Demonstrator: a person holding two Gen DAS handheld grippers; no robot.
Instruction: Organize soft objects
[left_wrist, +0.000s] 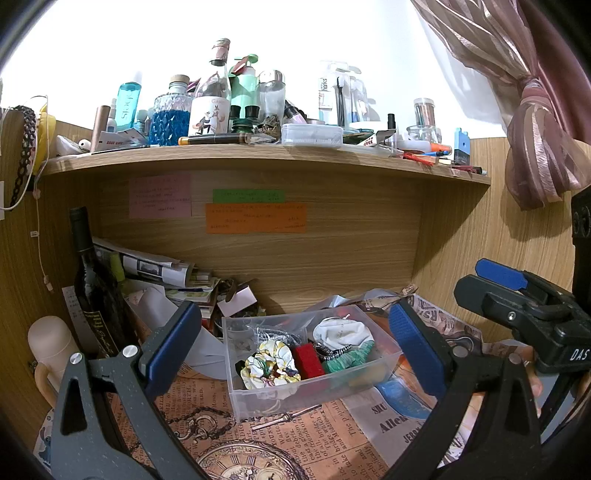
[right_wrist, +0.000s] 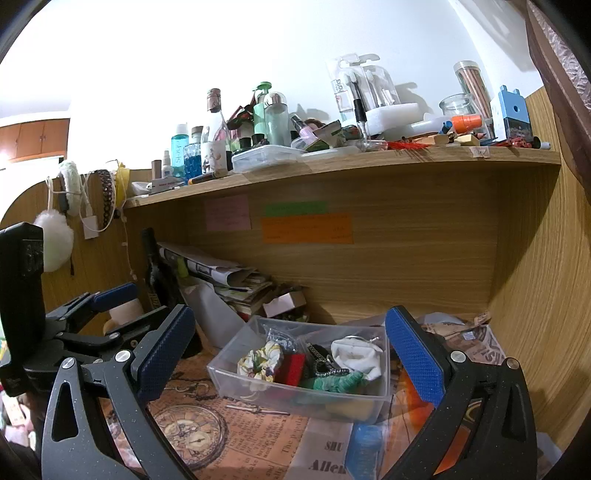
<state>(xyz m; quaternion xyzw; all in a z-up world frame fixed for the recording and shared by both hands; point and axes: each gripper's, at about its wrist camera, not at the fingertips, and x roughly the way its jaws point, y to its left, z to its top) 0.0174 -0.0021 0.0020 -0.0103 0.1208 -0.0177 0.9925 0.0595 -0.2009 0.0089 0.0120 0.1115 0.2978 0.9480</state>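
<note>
So the clear plastic bin (left_wrist: 314, 373) sits on the desk's newspaper-print cover (left_wrist: 295, 435), under the wooden shelf (left_wrist: 258, 158), and it's where all the soft stuff is piled. Inside it, toward its left end, there's a floral scrunchie (left_wrist: 269, 363) in white, yellow and green, all crumpled up. Just right of that sits a small red box (left_wrist: 308, 360), then a ruffled green scrunchie (left_wrist: 349, 356) against the bin's front wall. Behind the green one lies a white cloth bundle (left_wrist: 341, 332), with a dark beaded band (left_wrist: 332, 352) draped between them. A crinkly clear bag (left_wrist: 266, 332) is stuffed in the bin's back left corner.

Both claws hang in front of the bin, gripping nothing. The left gripper (left_wrist: 295, 354) has its jaws spread wide, framing the bin from either side. The right gripper (right_wrist: 288, 362) is spread just as wide around the same bin.

Left of the bin stands a dark wine bottle (left_wrist: 90, 280) beside a heap of papers (left_wrist: 159, 269). Behind the bin, sticky notes (left_wrist: 255, 218) are stuck on the back panel.
</note>
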